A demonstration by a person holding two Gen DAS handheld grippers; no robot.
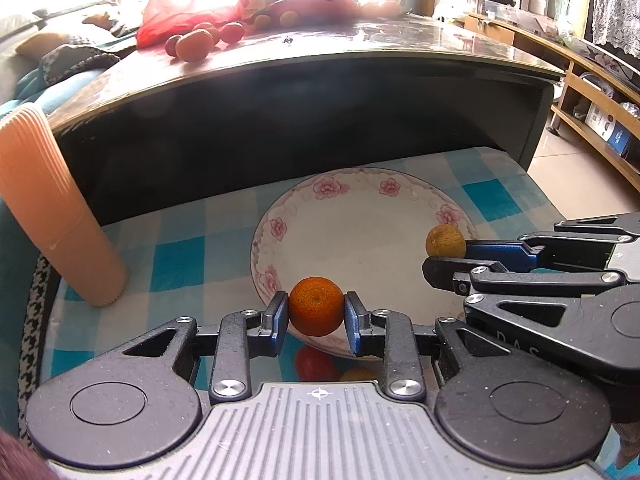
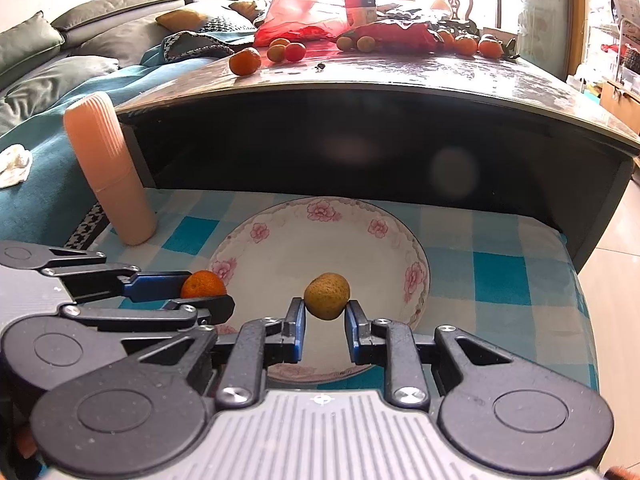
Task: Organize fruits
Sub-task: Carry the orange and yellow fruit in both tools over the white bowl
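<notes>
Currently on the carry-and-place step: I have one fruit in each hand-held gripper, both poised over the flowered plate (image 2: 416, 280), which sits on a blue checked cloth (image 2: 500, 280) below the bench (image 2: 400, 76).

Left of the plate: a ribbed peach-coloured tube (image 2: 110, 172) leans at the cloth's edge, well apart from my work.

Left hand-held gripper (image 1: 316, 312): clamped on the orange mandarin (image 1: 316, 306), held above the plate's near-left rim.

Right hand-held gripper (image 2: 325, 312): clamped on the yellowish-green fruit (image 2: 327, 295), over the plate's near middle; in the left wrist view it hangs by the plate's right rim.

More fruit lies on the bench beyond the plate, beside a red bag (image 2: 296, 20).

Next move, my judgement: lower both toward the plate's floor, then release low so neither fruit rolls over the rim.
</notes>
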